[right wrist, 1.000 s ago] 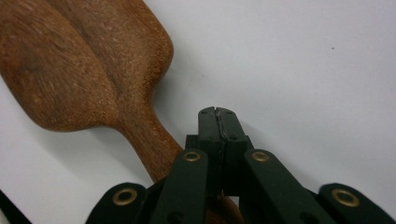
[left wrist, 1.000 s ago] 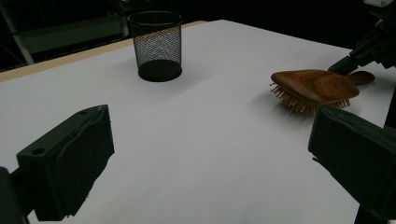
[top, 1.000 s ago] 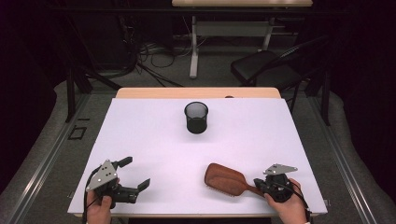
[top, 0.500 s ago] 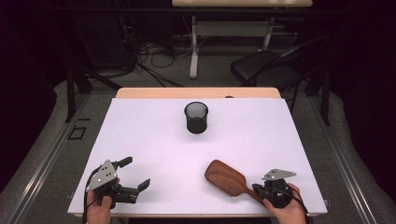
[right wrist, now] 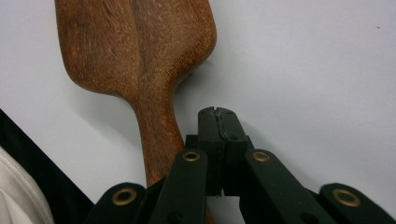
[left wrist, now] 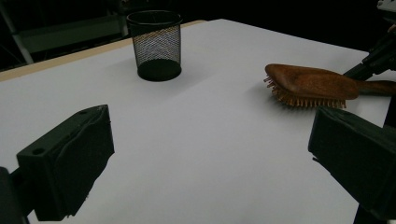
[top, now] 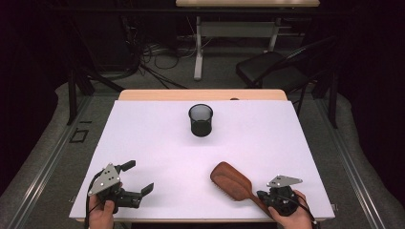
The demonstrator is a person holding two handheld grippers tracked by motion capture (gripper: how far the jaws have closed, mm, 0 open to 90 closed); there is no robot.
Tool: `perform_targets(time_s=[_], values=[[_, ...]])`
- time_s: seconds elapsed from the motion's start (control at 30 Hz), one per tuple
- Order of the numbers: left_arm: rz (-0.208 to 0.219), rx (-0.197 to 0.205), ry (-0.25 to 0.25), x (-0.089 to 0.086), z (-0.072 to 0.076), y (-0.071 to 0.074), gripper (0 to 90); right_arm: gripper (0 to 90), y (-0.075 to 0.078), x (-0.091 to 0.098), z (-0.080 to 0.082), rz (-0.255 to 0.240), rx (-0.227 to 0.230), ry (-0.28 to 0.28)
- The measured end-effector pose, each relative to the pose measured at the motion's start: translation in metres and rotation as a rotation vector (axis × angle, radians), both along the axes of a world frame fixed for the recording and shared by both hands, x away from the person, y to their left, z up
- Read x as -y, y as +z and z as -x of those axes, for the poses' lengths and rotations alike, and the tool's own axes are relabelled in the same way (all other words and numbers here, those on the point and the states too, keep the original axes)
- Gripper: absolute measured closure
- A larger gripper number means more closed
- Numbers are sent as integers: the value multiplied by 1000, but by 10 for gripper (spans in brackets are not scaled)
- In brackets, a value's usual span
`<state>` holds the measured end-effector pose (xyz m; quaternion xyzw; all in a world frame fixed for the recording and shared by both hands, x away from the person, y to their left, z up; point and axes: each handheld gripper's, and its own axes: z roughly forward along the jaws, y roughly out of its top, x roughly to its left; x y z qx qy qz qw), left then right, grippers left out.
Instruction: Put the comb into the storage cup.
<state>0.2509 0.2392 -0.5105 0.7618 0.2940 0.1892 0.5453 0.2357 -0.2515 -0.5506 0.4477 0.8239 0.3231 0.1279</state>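
A brown wooden hairbrush (top: 231,180) lies bristles down on the white table (top: 143,133) at the near right, its handle pointing toward the right hand. My right gripper (top: 261,194) is shut with nothing between its jaws. In the right gripper view the closed tips (right wrist: 218,114) rest just right of the brush handle (right wrist: 156,135), beside it rather than around it. At the near left, my left gripper (top: 138,176) is held open and empty above the table. The left gripper view shows its two black jaws wide apart (left wrist: 212,163), with the hairbrush (left wrist: 308,81) farther off.
A black mesh cup (top: 201,120) stands upright at the middle back of the table, also seen in the left gripper view (left wrist: 156,44). Beyond the table's far wooden edge (top: 200,94) are a dark chair (top: 272,71) and cables on the floor.
The right hand has drawn slightly back toward the near table edge. The hairbrush, the cup and the left gripper have stayed where they were.
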Motion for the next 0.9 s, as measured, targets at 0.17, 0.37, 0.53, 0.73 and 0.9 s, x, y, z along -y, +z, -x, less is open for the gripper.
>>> perform_targets(time_s=[0.17,0.37,0.53,0.73,0.9], values=[[-2,-2,-1,0,0,0,3,896,0,-1,1,-5,3,5],[-1,-1,-4,0,0,0,3,897,0,-2,2,-2,2,14],[-2,-2,-1,1,0,0,3,892,0,-2,2,-2,-3,10],[-2,-2,-2,1,0,0,3,860,0,-1,1,-4,4,2],[-4,-1,-3,1,0,-1,3,843,-1,2,0,-5,16,-9]])
